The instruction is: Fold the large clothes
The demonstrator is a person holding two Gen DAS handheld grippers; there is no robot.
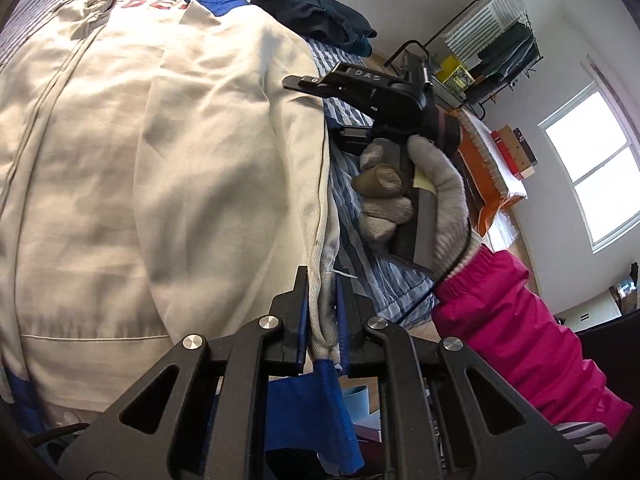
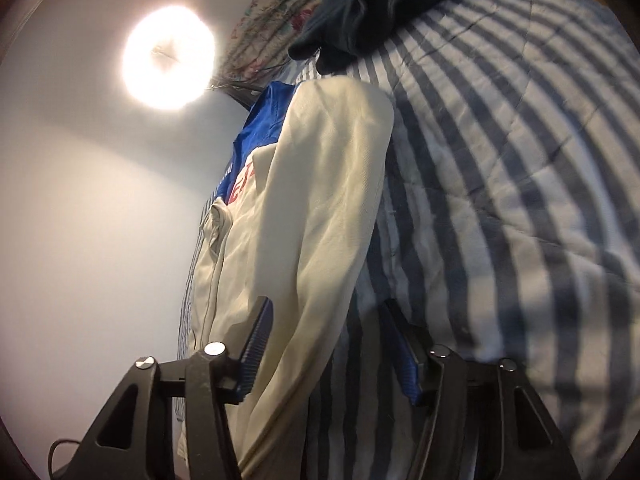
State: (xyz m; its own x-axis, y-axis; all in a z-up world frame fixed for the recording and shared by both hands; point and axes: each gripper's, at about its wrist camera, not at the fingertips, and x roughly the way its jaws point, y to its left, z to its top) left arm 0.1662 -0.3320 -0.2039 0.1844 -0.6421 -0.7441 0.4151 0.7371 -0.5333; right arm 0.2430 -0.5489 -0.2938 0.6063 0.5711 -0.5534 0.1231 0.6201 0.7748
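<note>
A cream jacket [image 1: 160, 152] with blue trim and red lettering lies spread on the striped blue bedspread [image 1: 360, 216]. My left gripper [image 1: 322, 304] is shut on the jacket's hem edge, with cream and blue cloth pinched between its pads. My right gripper [image 1: 320, 84] shows in the left wrist view, held in a grey-gloved hand beside the jacket's right edge. In the right wrist view my right gripper [image 2: 324, 336] is open, its jaws straddling the jacket's folded side [image 2: 320, 208] over the bedspread [image 2: 500, 160].
A dark navy garment [image 1: 316, 12] lies on the bed beyond the jacket and also shows in the right wrist view [image 2: 380, 4]. A black wire rack [image 1: 492, 44], an orange item [image 1: 484, 176] and a window [image 1: 600, 164] are to the right. A ceiling light [image 2: 168, 58] glares.
</note>
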